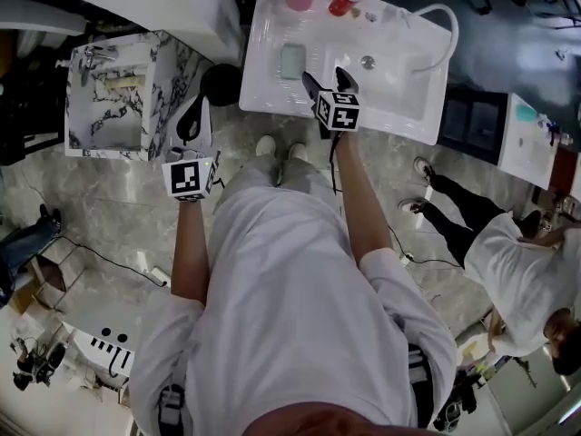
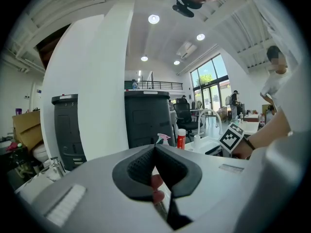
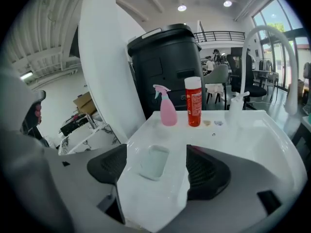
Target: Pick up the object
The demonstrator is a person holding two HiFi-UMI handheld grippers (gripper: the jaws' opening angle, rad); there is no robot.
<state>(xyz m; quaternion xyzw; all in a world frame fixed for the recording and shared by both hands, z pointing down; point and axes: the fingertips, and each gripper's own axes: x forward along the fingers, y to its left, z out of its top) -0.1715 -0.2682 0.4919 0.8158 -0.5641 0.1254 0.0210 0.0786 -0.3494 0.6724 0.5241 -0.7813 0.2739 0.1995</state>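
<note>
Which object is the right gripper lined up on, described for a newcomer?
On the white sink unit before the person, look at its flat left side, just beyond the open right gripper. A pale block lies there; unlike the pink spray bottle and red bottle standing at the back edge, it is low, flat and nearly sink-coloured.

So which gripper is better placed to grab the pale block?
Right. The right gripper is open and aimed at the pale block; the left gripper is shut, off beside the sink.
</note>
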